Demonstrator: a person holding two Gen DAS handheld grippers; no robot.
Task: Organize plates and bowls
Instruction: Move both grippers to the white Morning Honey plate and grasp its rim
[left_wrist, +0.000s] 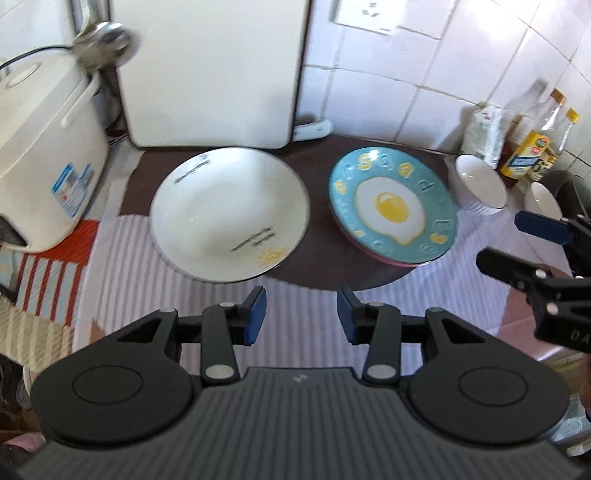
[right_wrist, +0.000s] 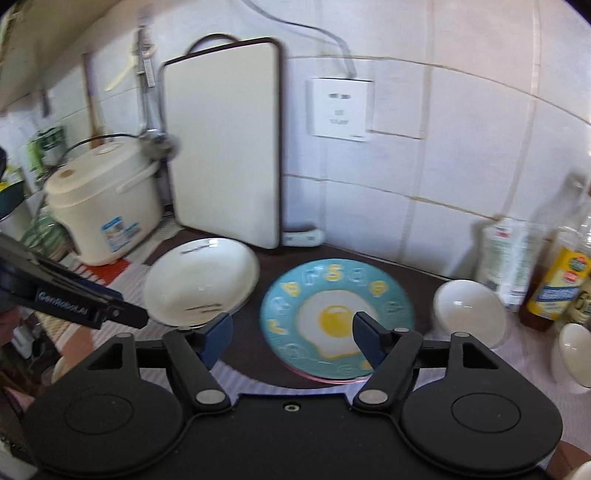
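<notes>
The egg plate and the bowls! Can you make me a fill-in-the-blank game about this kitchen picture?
1. The blue plate has a fried ____ painted in its middle.
2. The big white bowl has nothing inside, so it is ____.
3. The white cutting board leans against the tiled ____.
4. Both the left gripper and the right gripper have jaws that hold ____.

Missing words: egg; empty; wall; nothing
</notes>
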